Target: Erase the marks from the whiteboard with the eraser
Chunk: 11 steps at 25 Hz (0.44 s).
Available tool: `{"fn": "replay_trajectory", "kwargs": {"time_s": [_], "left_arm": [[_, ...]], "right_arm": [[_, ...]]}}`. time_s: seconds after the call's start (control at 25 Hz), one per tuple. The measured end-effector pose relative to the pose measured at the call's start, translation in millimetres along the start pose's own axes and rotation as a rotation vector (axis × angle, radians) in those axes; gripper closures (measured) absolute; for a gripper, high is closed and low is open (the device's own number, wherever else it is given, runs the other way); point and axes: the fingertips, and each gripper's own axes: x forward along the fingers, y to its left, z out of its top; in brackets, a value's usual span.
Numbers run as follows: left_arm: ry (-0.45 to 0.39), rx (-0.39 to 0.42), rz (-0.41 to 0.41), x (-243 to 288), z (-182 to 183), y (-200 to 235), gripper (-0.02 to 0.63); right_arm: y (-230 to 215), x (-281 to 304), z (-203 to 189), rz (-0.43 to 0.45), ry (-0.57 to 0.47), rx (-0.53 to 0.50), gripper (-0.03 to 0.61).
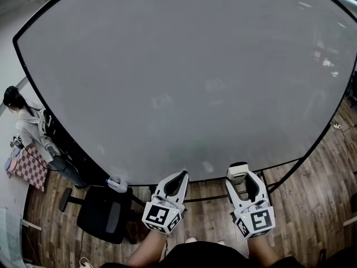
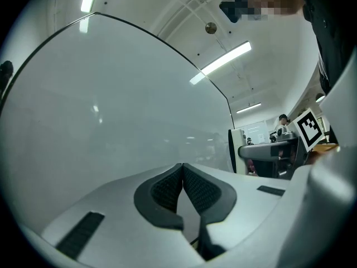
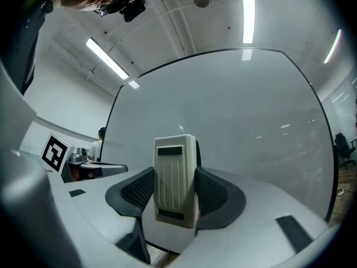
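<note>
Currently, right tool (image 3: 174, 199) grips eraser (image 3: 175, 169).

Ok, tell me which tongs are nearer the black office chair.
Left. The left tongs hang just right of the chair; the right tongs, gripping the eraser, sit farther right.

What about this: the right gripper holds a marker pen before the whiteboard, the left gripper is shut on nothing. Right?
Not a marker pen: the right gripper holds the eraser before the whiteboard, as the right gripper view shows. The left gripper is shut on nothing.
</note>
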Motion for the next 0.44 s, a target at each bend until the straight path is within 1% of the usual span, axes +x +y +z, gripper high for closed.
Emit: {"fn": "replay_trajectory", "kwargs": {"time_s": [0.28, 0.44], "left_arm": [[0.013, -0.011, -0.004, -4.7, -7.8, -0.9, 0.594], [0.013, -0.011, -0.001, -6.3, -9.1, -0.3, 0.594]], "right_arm": [[9.0, 3.1, -3.7, 0.018, 0.007, -0.025, 0.327], [11.0, 3.3, -5.9, 0.027, 0.009, -0.012, 0.327]]}}
